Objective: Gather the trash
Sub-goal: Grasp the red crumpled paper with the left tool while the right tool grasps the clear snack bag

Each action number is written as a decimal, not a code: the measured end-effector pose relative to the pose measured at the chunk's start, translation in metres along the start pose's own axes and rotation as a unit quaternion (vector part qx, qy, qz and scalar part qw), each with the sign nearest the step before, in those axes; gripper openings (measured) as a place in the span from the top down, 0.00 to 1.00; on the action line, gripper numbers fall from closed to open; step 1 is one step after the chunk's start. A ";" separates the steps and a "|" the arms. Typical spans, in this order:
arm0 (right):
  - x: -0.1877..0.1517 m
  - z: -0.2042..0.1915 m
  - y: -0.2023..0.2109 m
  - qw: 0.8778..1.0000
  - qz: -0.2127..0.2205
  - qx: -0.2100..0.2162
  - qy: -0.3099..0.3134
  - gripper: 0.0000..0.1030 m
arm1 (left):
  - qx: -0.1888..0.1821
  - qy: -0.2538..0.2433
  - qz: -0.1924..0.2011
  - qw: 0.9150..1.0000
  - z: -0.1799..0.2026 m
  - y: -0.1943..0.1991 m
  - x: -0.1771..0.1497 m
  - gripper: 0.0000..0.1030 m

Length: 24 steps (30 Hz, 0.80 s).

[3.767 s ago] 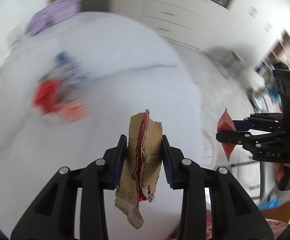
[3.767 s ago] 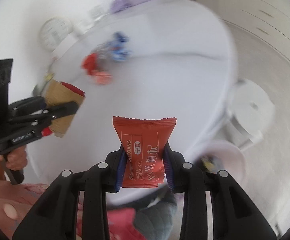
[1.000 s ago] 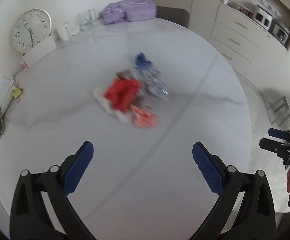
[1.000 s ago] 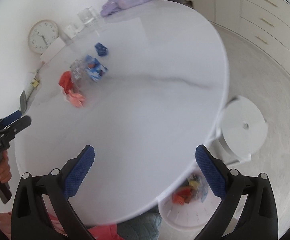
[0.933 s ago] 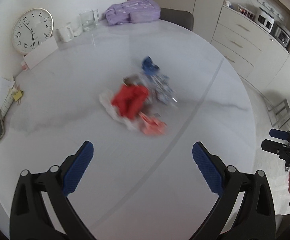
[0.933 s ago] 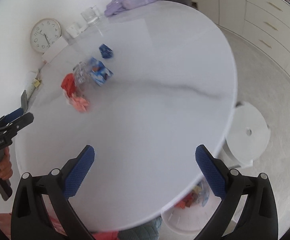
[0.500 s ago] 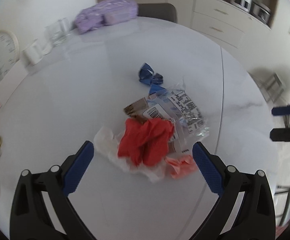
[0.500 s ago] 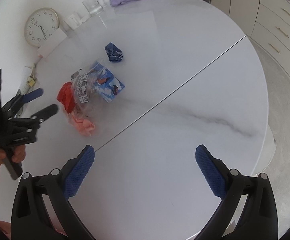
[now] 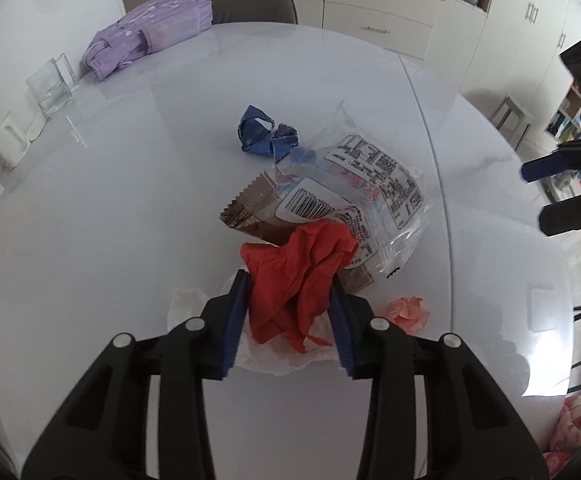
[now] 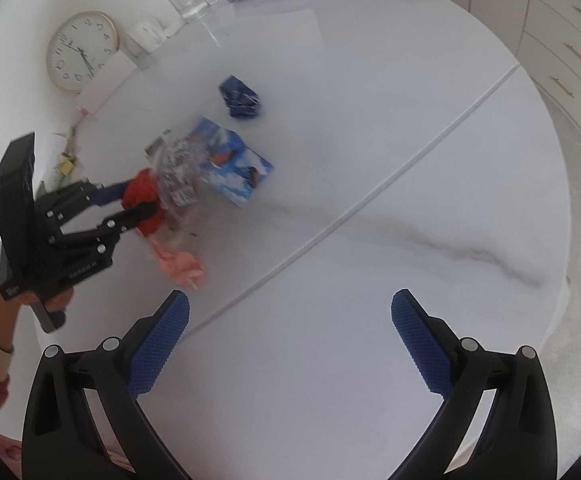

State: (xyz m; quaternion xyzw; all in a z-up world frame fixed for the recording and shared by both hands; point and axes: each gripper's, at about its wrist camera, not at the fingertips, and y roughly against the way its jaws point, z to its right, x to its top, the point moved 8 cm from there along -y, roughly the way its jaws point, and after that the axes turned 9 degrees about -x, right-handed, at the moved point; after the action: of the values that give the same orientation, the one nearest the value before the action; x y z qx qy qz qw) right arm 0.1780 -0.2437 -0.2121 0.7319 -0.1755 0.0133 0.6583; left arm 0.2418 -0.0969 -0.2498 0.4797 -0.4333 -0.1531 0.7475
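Observation:
A trash pile lies mid-table. My left gripper [image 9: 290, 312] is shut on a crumpled red wrapper [image 9: 298, 276], also in the right wrist view [image 10: 142, 196]. Under it lies white tissue [image 9: 186, 304]. Beyond are a brown wrapper [image 9: 250, 208], a clear printed bag [image 9: 374, 176], and a crumpled blue wrapper [image 9: 266, 136]. A pink crumpled piece [image 9: 408, 308] lies to the right. My right gripper [image 10: 290, 340] is open and empty above the table, right of the pile.
The round white table [image 9: 130, 200] carries a purple pouch [image 9: 150, 28], a glass [image 9: 52, 88] and a clock [image 10: 82, 50] at its far edge. Cabinets [image 9: 390, 12] and a chair [image 9: 254, 4] stand behind.
My left gripper moved down onto the pile and closed on the red wrapper. My right gripper moved in over the table, still open.

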 end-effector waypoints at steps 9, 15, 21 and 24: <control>0.036 -0.052 0.008 0.996 0.042 0.041 0.064 0.03 | -0.005 0.086 0.062 0.994 -0.009 0.051 0.001 0.65; 0.064 -0.079 -0.010 0.993 0.063 0.041 0.093 0.05 | 0.024 0.156 0.079 0.984 -0.022 0.077 -0.018 0.65; 0.076 -0.093 -0.041 0.994 0.040 0.040 0.089 0.24 | 0.047 0.194 0.064 0.978 -0.027 0.085 -0.050 0.65; 0.071 -0.105 -0.045 0.993 0.029 0.040 0.103 0.51 | 0.049 0.207 0.057 0.975 -0.027 0.086 -0.064 0.65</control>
State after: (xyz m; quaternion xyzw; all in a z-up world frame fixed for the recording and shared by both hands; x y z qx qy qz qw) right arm 0.2797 -0.1556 -0.2235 0.7469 -0.1274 0.1148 0.6424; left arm 0.2099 0.0029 -0.2130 0.5115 -0.3027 0.0145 0.8041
